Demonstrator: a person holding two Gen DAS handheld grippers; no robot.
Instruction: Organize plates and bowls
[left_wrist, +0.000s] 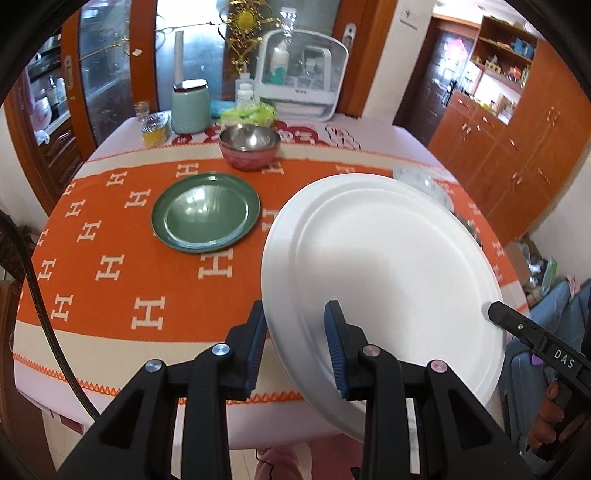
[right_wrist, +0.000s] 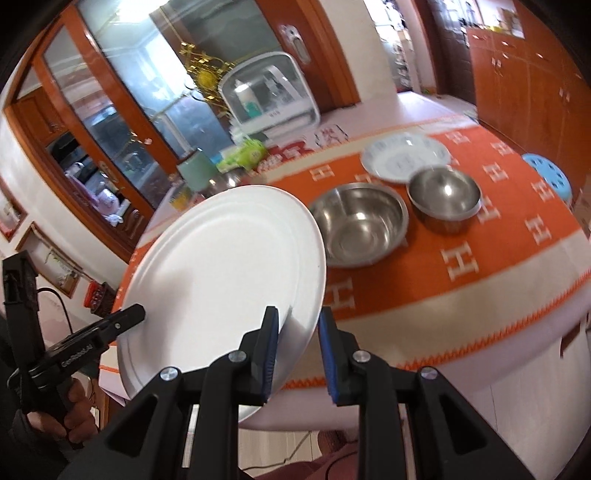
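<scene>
Both grippers' jaws pinch the tilted white plate (left_wrist: 384, 266), which hides part of the bench (left_wrist: 110, 295) beyond (one gripper reads "DAS").

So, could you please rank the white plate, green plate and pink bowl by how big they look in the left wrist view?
1. White plate, though it is held nearest the camera, so its lead is unsure.
2. Green plate.
3. Pink bowl, farthest away.

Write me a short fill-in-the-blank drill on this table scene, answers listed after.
1. Both grippers grip the rim of one ____ plate.
2. The plate lying on the orange cloth in the left view is ____ in colour.
3. In the right view, the plate hides part of a ____ bowl.

Answers: white; green; steel
</scene>
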